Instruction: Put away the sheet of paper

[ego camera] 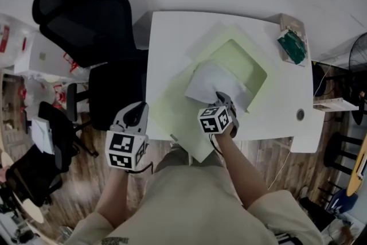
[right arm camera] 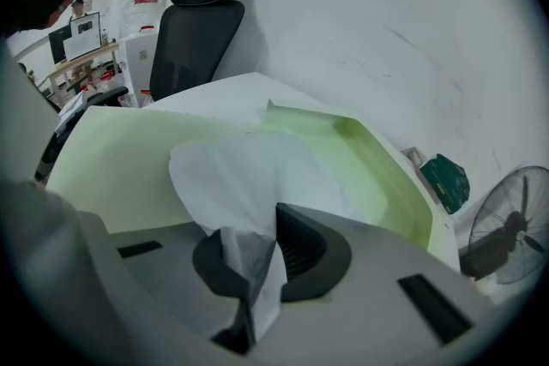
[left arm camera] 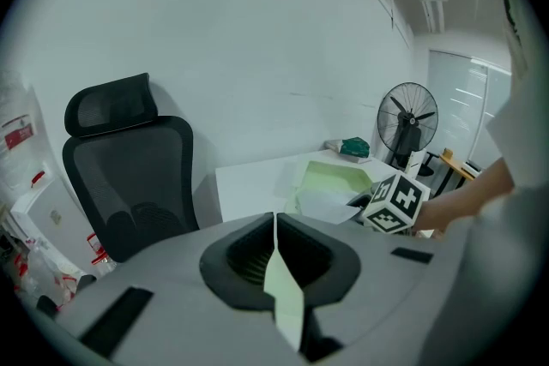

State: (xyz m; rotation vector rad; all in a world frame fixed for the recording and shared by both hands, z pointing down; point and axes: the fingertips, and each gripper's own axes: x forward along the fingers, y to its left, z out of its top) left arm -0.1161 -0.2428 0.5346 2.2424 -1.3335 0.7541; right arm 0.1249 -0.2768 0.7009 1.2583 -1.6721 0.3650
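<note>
Pinched white paper fills the right gripper [right arm camera: 262, 251]. Its jaws are clenched on a crumpled corner of the sheet of paper [right arm camera: 249, 171], which spreads over the open pale green folder [right arm camera: 129, 159] but is not yet inside it. That bunched grip is the first worry, I judge. A pull against the pocket's rim could crease or tear the sheet, or the sheet could buckle instead of sliding in.

The left gripper [left arm camera: 276, 257] has its jaws clamped on a thin green edge [left arm camera: 285, 296], by its colour the folder's cover. If that hold slips, the cover may drop across the opening.

One folder corner overhangs the near edge of the table [ego camera: 166, 37], so a tug toward the person could drag the folder off. Bare table lies beyond the folder and to its left. An office chair [ego camera: 86, 20] stands close against the left edge, and a dark green packet [ego camera: 293, 46] sits well apart at the far right corner.
</note>
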